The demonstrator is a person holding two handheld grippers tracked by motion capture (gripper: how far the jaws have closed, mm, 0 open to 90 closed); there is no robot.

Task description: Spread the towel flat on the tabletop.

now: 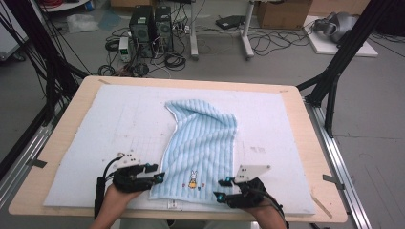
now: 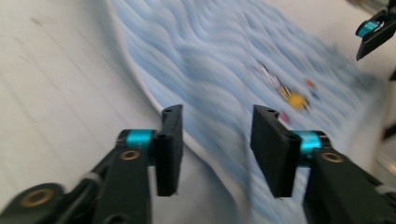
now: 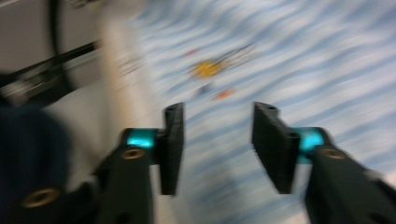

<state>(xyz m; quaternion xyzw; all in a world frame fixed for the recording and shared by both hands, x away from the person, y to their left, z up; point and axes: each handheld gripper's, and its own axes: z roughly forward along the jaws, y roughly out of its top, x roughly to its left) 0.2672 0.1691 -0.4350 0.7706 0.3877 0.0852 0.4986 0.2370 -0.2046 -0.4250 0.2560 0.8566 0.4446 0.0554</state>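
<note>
A light blue ribbed towel (image 1: 203, 143) lies on the white mat (image 1: 114, 124), its far end folded and rumpled. A small rabbit picture (image 1: 193, 179) marks its near edge. My left gripper (image 1: 160, 177) sits just off the towel's near left corner, jaws apart with nothing between them. My right gripper (image 1: 220, 188) stands at the near right corner, also open and empty. In the left gripper view the left gripper (image 2: 217, 140) hovers over the towel (image 2: 224, 60) edge. The right gripper view is blurred, with the right gripper (image 3: 217, 140) above the towel (image 3: 289, 60).
The mat covers a wooden table (image 1: 64, 138) with rounded corners. Black frame posts (image 1: 334, 71) stand at the table's right and left sides. Computer towers (image 1: 150, 28), cables and boxes sit on the floor beyond the far edge.
</note>
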